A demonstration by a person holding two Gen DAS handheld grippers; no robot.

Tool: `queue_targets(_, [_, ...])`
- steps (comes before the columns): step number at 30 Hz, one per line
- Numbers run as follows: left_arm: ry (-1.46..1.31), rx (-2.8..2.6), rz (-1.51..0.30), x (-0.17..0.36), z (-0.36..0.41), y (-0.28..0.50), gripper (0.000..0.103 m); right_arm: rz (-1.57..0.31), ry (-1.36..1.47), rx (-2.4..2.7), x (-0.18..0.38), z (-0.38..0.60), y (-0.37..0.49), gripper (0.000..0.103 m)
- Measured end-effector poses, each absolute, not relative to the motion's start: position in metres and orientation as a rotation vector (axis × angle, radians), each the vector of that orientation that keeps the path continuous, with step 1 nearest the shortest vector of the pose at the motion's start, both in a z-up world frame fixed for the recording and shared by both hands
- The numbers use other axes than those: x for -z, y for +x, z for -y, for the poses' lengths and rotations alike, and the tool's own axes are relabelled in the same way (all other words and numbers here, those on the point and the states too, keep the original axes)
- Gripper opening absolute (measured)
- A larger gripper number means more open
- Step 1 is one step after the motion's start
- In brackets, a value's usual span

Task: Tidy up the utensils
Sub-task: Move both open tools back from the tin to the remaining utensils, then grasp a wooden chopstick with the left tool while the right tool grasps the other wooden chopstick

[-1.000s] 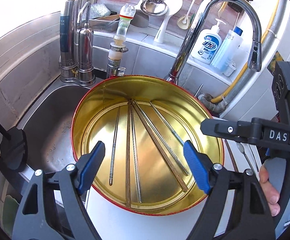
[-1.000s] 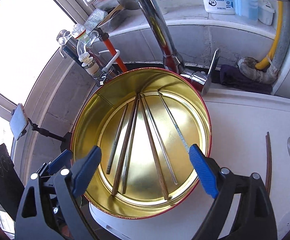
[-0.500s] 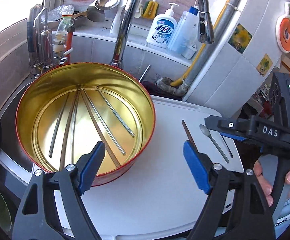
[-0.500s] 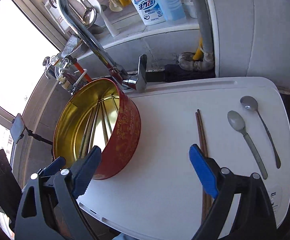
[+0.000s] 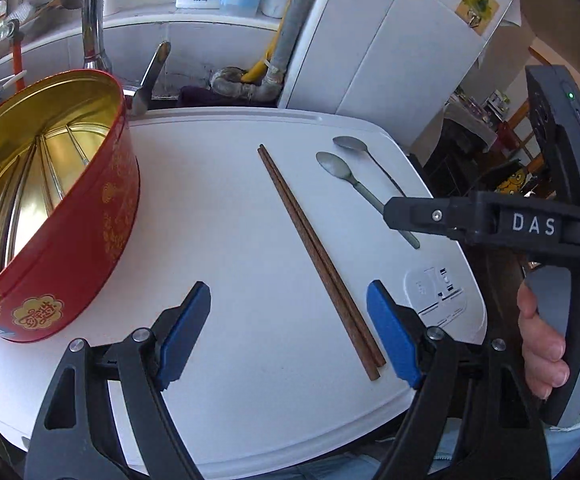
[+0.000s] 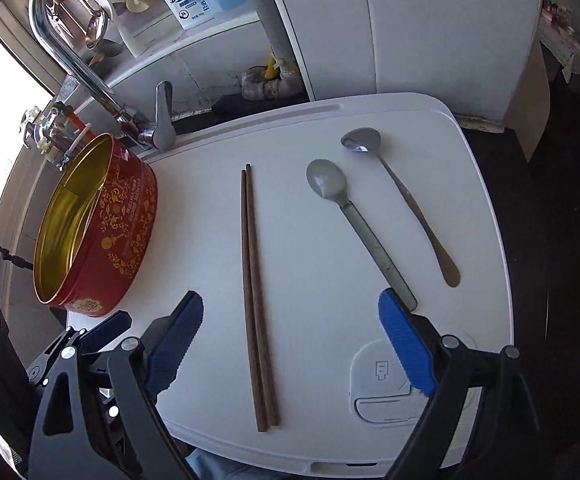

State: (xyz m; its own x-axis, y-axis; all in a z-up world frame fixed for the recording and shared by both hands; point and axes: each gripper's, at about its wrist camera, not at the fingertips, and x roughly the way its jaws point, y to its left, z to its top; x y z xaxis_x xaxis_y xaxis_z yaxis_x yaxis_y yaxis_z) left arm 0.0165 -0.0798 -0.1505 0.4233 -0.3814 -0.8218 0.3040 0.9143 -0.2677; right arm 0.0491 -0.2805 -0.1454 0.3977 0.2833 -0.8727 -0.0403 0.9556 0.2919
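A white bench [image 6: 313, 240] sits next to the sink, and the things to sort lie on it. At its left end stands a round red tin [image 6: 126, 224] with gold patterns, gold inside. Some long thin sticks [image 5: 30, 184] lie flat on the bottom of the tin; they look like chopsticks, some shiny metal and some brown.

In the middle of the bench lies a pair of dark brown wooden chopsticks [image 6: 254, 292], side by side and touching. To the right of them are two spoons. The grey spoon [image 6: 353, 220] is nearer the chopsticks, and the shiny metal spoon [image 6: 405, 200] is just beside it, closer to the bench's right edge. Both have their bowls pointing toward the wall.

The left gripper [image 5: 290, 332] hangs over the front of the bench with its blue fingers spread wide and nothing between them. The chopstick ends lie close to its right finger. The right gripper [image 6: 290, 344] is also spread wide and empty, above the near ends of the chopsticks. A tall silver tap [image 6: 74, 48] bends over the sink behind the tin.
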Motion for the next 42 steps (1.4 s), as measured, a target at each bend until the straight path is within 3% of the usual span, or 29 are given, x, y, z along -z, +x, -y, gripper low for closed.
queue_targets(19, [0.101, 0.386, -1.014, 0.195, 0.116, 0.012, 0.079, -1.233, -0.030, -0.142, 0.190, 0.244, 0.065, 0.090])
queue_targets(39, [0.186, 0.352, -0.992, 0.198, 0.131, 0.033, 0.079, -1.230, -0.034, -0.172, 0.189, 0.249, 0.081, 0.090])
queue_targets(42, [0.219, 0.342, -0.960, 0.197, 0.134, 0.030, 0.077, -1.223, -0.097, -0.187, 0.193, 0.241, 0.079, 0.065])
